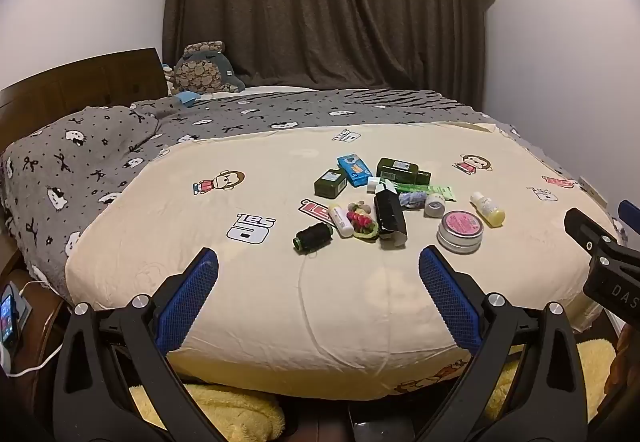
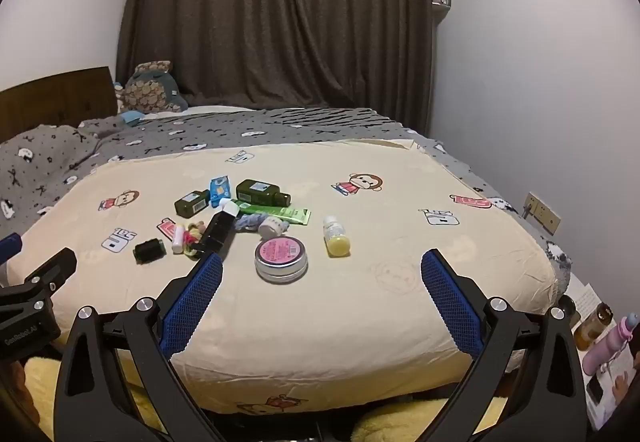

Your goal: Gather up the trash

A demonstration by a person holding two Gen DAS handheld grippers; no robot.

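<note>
A heap of small items lies on the cream quilt of the bed. It holds a round tin with a pink lid, a black carton, a black thread spool, a small yellow bottle, two dark green bottles, a blue packet and a green tube. My left gripper is open and empty, short of the heap. My right gripper is open and empty, near the tin.
A grey patterned blanket and a plush toy lie at the bed's far end. A phone sits on a stand at left. Bottles stand on the floor at right. Yellow cloth lies below the bed's edge.
</note>
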